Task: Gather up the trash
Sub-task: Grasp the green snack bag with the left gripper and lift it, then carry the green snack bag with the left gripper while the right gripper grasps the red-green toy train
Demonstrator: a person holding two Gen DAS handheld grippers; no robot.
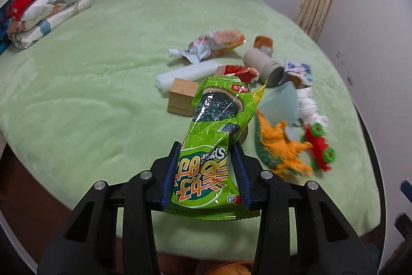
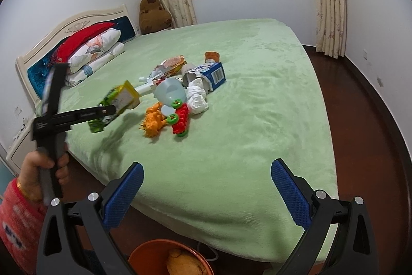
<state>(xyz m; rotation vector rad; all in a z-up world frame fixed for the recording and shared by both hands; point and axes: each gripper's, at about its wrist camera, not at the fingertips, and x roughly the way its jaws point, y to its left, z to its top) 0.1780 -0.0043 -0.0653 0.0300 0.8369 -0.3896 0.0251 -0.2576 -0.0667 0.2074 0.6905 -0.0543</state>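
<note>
Two grippers are showing, and only one is carrying anything: the left gripper (image 1: 206,166) is pinching a green seaweed snack bag (image 1: 216,135) between its blue pads (image 1: 171,177), the jaws closed on the lower half of the packet while the crinkled top is sticking up and away from the camera. From the right wrist view that same bag (image 2: 116,102) is hanging in the air above the near-left part of the green bed (image 2: 257,120), clear of the cover, with the left gripper (image 2: 108,111) reaching in from the left and a hand (image 2: 43,172) in a red sleeve gripping its handle. The right gripper (image 2: 206,184) is hovering over the bed's near edge with its jaws spread wide and nothing between them. More litter and toys are lying in a loose cluster in the middle of the bed: a crumpled orange snack wrapper (image 1: 219,43), a white foam strip (image 1: 188,72), a wooden block (image 1: 182,99), a grey tube (image 1: 262,66), a torn blue-and-white carton (image 2: 211,74), a pale blue plastic cup (image 2: 170,92), a wad of white tissue (image 2: 197,97), an orange toy dinosaur (image 2: 154,123) and a red toy car (image 2: 181,120) with green wheels (the last two are lying side by side, nearest the camera). An orange bin (image 2: 167,259) is sitting on the floor below the bed's edge, between the right gripper's arms, with something yellowish inside that is too unclear to name. Folded bedding (image 1: 51,7) is resting by the headboard.
</note>
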